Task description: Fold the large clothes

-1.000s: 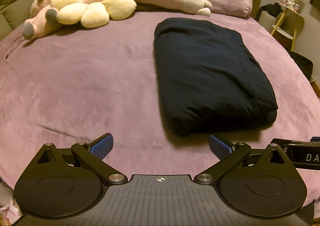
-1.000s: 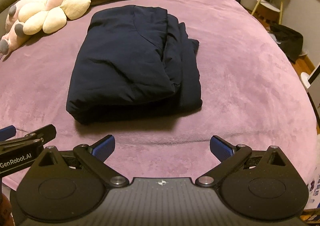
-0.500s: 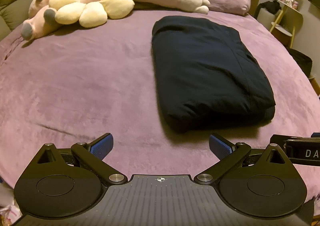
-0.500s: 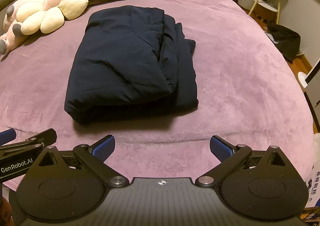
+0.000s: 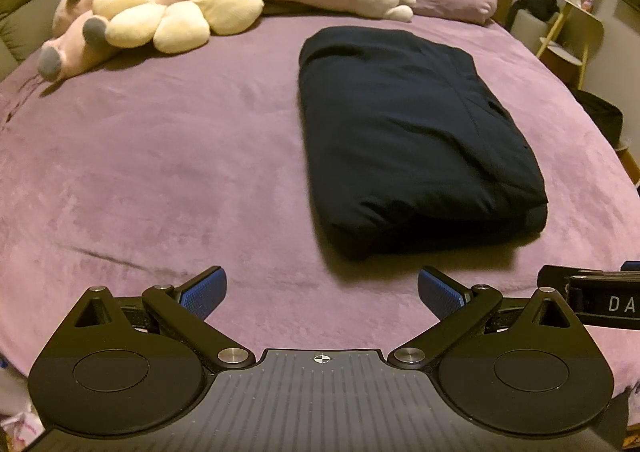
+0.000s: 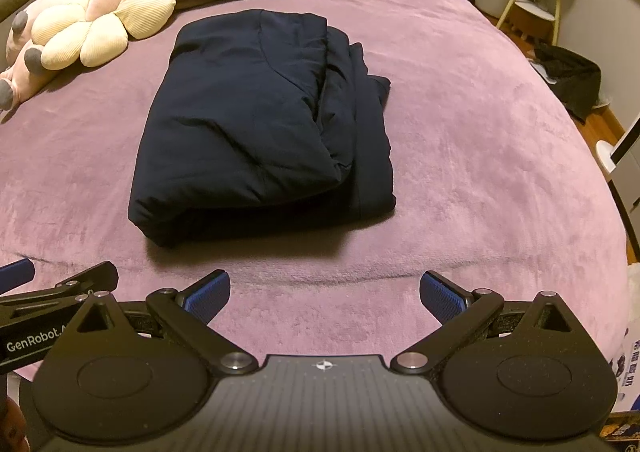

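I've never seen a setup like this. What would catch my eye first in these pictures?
First, the dark navy garment, folded into a thick bundle in the middle of the purple bed. Next, the plush toys piled at the far side, near the pillow. Closest to the camera, the left gripper and right gripper hang open and empty over the near edge, touching nothing.

Purple-covered bed (image 6: 480,172), plush toys (image 5: 168,16) at its head, dim warm light.
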Motion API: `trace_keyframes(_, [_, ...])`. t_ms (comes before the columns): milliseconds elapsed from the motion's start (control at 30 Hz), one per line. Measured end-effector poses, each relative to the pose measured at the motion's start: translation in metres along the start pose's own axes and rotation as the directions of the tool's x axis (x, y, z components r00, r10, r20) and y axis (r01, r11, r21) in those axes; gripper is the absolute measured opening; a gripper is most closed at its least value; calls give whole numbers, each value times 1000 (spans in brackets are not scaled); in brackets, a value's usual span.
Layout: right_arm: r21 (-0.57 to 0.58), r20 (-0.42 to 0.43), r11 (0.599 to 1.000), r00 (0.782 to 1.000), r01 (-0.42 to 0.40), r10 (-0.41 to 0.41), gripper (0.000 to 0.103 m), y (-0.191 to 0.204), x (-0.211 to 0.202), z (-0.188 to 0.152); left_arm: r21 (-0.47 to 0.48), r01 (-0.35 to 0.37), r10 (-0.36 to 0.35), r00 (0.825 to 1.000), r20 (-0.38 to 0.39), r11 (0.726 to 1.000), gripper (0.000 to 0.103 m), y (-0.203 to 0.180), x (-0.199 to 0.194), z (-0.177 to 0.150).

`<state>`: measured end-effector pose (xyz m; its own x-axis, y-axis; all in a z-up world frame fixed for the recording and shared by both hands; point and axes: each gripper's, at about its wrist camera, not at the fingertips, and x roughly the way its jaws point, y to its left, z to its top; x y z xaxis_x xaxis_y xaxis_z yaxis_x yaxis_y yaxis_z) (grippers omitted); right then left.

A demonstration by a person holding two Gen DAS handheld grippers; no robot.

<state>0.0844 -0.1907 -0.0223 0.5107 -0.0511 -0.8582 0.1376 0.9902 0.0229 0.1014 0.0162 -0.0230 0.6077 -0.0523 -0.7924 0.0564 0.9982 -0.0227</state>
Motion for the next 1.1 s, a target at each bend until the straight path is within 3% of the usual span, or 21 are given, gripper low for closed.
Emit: trace_keyframes(1100, [7, -7, 1000, 1000, 7, -7, 101, -6, -3, -2, 19, 7, -6, 1000, -16, 1000, 103, -5, -2, -2])
